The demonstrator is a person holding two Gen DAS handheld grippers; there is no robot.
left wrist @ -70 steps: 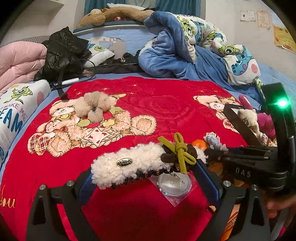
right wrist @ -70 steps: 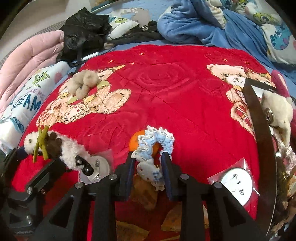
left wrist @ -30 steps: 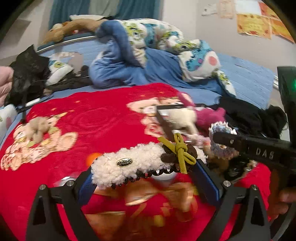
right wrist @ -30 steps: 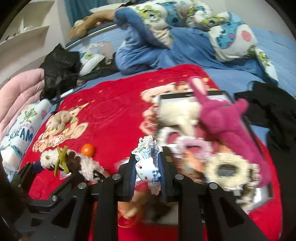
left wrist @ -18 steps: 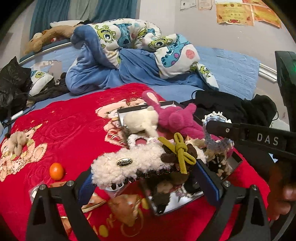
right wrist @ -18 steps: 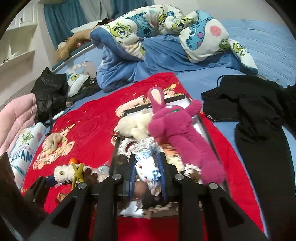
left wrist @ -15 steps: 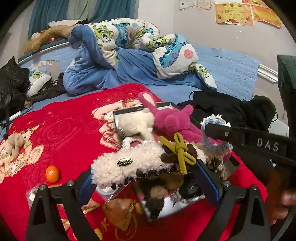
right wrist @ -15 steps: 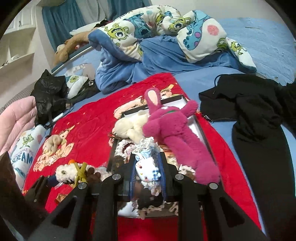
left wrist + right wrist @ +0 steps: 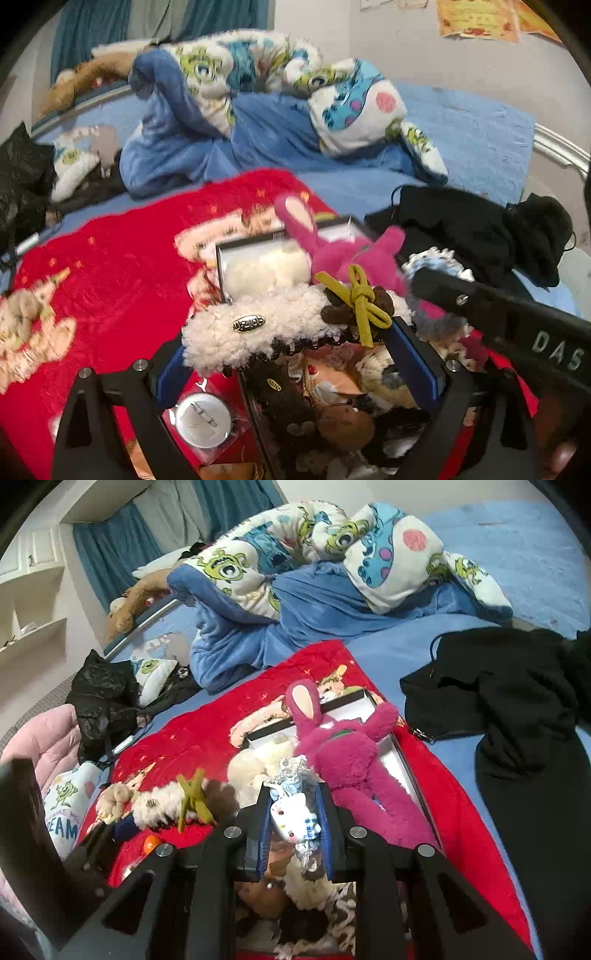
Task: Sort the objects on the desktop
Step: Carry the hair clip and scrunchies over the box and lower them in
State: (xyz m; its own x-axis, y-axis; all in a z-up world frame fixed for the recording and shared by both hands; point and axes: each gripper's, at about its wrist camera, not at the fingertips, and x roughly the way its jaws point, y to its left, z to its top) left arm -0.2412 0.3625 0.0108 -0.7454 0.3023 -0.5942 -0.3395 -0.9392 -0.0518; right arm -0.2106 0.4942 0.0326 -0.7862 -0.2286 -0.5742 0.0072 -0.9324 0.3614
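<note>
Red blanket (image 9: 122, 258) lay beneath a box (image 9: 400, 755) at 12 o'clock — left gripper (image 9: 295, 332) clenched a clip (image 9: 258, 325), right gripper (image 9: 293, 812) a scrunchie (image 9: 291, 805); both hovered mid-carry above it, release likely next.

Both tools, left tool (image 9: 295, 354) and right tool (image 9: 293, 823), now hang over the box (image 9: 402, 764) of toys, away from the open red blanket (image 9: 122, 280).

Black screwed grippers (image 9: 293, 823), blue-padded jaws
</note>
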